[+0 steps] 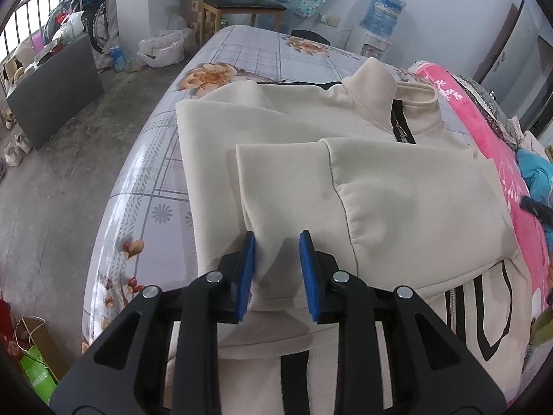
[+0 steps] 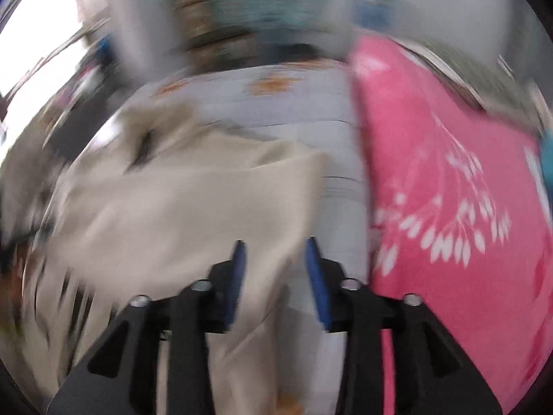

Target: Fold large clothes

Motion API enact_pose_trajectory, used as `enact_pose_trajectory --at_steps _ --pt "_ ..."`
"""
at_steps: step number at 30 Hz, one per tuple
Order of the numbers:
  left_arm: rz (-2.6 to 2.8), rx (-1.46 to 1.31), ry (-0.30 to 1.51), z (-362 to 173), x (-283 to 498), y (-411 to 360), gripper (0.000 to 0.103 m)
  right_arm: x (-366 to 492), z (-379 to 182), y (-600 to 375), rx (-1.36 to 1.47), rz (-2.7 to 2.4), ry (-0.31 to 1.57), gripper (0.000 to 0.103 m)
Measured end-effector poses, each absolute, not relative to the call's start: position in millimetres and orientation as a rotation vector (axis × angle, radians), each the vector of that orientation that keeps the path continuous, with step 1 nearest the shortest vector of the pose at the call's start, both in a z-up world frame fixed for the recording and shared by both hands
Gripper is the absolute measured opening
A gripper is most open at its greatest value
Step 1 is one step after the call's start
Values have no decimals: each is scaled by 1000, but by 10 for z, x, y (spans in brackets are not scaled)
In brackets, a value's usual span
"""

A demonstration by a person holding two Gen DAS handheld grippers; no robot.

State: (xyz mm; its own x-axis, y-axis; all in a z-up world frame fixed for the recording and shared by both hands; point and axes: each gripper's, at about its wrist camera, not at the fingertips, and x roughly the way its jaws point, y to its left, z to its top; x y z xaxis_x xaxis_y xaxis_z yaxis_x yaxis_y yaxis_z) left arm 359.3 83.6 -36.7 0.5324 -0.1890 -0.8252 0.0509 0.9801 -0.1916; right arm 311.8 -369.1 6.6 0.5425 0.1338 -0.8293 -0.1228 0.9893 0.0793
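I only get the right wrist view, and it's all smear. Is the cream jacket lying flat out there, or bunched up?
Observer: The left wrist view shows it flat. The cream zip jacket is spread on the floral table cover, with its stand collar at the far end.
Operator: Is a sleeve folded in?
Observer: Yes, one cream sleeve lies across the body.
Operator: What is the left gripper doing?
Observer: The left gripper appears to have its blue pads closed on the end of that sleeve.
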Motion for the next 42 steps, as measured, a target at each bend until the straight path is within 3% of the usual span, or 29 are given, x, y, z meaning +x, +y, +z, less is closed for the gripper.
enact_pose_trajectory --at_steps 7,8,9,20,22,25,27,29,34,42 --pt "-137 -160 987 -377 3572 828 25 2560 -221 -3235 -375 273 1129 47" --pt "-135 -158 985 -374 3571 823 24 2538 -262 -3234 -392 254 1133 40" --pt "-133 -155 983 -371 3567 814 23 2538 -303 -3251 -413 211 1125 9" --pt "-139 -127 981 -382 3456 751 20 2568 -363 -3632 -223 124 1081 8" --pt "-146 -139 983 -359 3455 777 20 2561 -311 -3621 -221 116 1072 9" --pt "-158 -161 958 -251 3436 852 20 2487 -207 -3599 -240 146 1090 20" --pt "-171 -159 913 -116 3411 878 20 2373 -66 -3571 -268 163 1077 40" --pt "-200 -147 879 -6 3402 847 20 2316 96 -3561 -266 182 1036 47" --pt "-278 -99 891 56 3592 528 20 2602 379 -3504 -125 228 936 48" --pt "-195 -80 980 -371 4068 371 21 3590 -151 -3355 -31 159 1011 48"
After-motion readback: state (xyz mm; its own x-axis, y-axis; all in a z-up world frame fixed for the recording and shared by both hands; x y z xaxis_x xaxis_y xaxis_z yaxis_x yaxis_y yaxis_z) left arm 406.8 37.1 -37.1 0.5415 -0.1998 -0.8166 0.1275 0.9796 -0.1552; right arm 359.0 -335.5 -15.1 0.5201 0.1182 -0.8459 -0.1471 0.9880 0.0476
